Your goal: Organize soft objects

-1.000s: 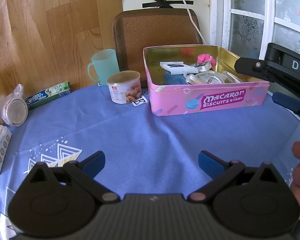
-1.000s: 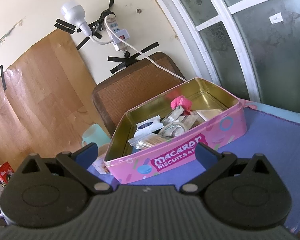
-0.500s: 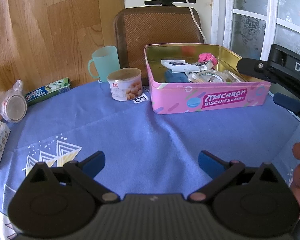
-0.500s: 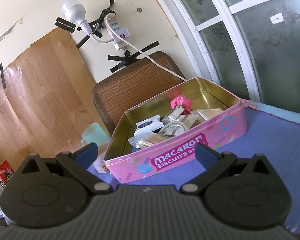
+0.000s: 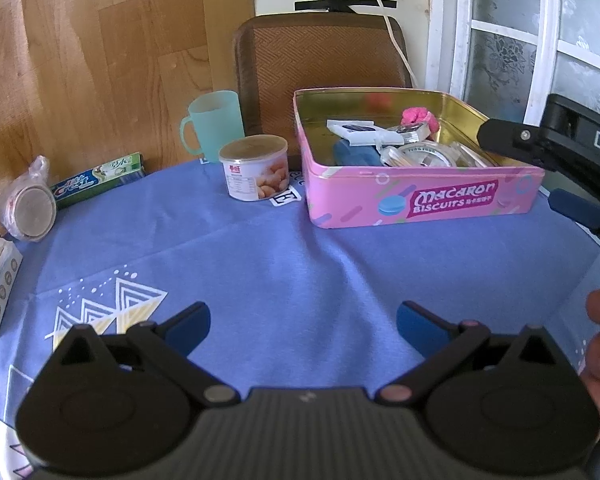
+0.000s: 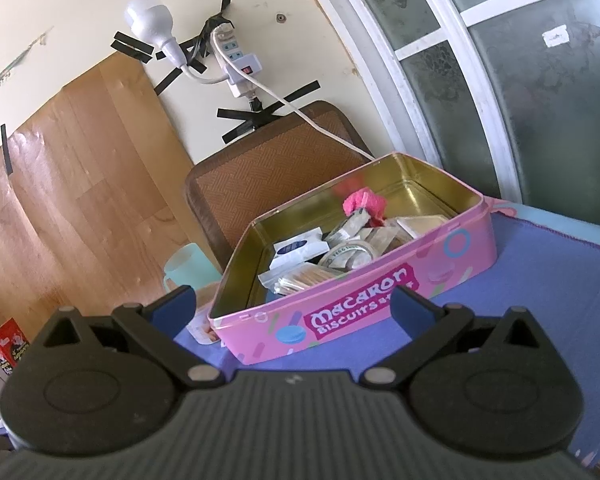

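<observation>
Pink tin [image 5: 420, 200], lettered "Macaron Biscuits", sits toward the far right of the tabletop [image 5: 280, 264], near its back edge. We see a pink soft lump [image 6: 364, 202] at the tin's far end among packets and a tape roll [image 6: 346, 254]; a blue item [image 5: 356, 154] lies half buried, and we cannot make out what it is. Our left gripper [image 5: 303, 322] is spread wide and empty above open blue cloth at the near edge. Our right gripper [image 6: 292, 306], equally wide and empty, hangs before the tin's front wall. A can [image 5: 255, 172] and green cup [image 5: 214, 124] stand just left of the tin.
</observation>
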Motion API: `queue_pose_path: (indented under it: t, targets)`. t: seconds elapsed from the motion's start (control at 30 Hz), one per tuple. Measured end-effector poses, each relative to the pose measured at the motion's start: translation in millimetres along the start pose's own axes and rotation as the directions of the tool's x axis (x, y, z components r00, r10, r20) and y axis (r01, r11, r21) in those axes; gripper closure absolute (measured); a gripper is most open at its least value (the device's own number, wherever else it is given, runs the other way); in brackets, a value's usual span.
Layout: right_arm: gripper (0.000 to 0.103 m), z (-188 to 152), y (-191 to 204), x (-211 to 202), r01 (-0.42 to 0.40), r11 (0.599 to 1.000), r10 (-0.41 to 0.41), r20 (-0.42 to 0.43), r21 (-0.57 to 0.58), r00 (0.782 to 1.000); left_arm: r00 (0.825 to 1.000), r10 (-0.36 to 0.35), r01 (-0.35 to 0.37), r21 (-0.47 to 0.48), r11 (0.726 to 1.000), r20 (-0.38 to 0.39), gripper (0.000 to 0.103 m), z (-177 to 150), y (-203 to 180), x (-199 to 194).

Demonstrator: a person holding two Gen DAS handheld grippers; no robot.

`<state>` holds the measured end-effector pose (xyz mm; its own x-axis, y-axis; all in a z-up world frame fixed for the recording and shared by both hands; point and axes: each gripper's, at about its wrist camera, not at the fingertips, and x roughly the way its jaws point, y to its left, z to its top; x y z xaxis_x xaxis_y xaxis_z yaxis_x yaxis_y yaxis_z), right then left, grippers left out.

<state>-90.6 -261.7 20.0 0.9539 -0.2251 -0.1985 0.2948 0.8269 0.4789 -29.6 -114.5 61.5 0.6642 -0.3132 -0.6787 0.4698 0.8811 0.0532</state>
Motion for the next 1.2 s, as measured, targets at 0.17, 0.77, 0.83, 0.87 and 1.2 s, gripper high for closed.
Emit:
queue_pose_path:
  t: [0.17, 0.77, 0.83, 0.87, 1.2]
  targets:
    - [0.0, -0.7, 0.2, 0.9, 0.001, 1.0, -0.001, -0.004, 0.001, 1.0, 1.0, 0.0, 0.0, 0.0, 1.0, -0.002, 0.0, -0.5, 1.1, 0.2]
    - [0.0, -0.5, 2.8, 3.2, 0.001, 1.0, -0.001, -0.01, -0.011, 1.0, 1.0, -0.005, 0.005, -0.004, 1.0, -0.01, 0.0, 0.8, 1.9, 2.6]
    - [0.0, -0.6, 3.5, 3.0, 0.0, 1.0, 0.0, -0.01, -0.012, 1.0, 1.0, -0.002, 0.002, -0.006, 1.0, -0.008, 0.0, 0.8, 2.7, 2.4]
    - [0.0, -0.5, 4.0, 2.8, -0.001, 1.0, 0.001, -0.009, -0.014, 1.0, 1.0, -0.001, 0.001, -0.007, 1.0, -0.005, 0.0, 1.0, 3.1, 2.1]
    - [0.0, -1.0, 5.0, 2.4, 0.003, 1.0, -0.003, -0.007, -0.017, 1.0, 0.997, 0.051, -0.049, -0.026, 0.998, 0.05, 0.0, 1.5, 8.8, -2.7]
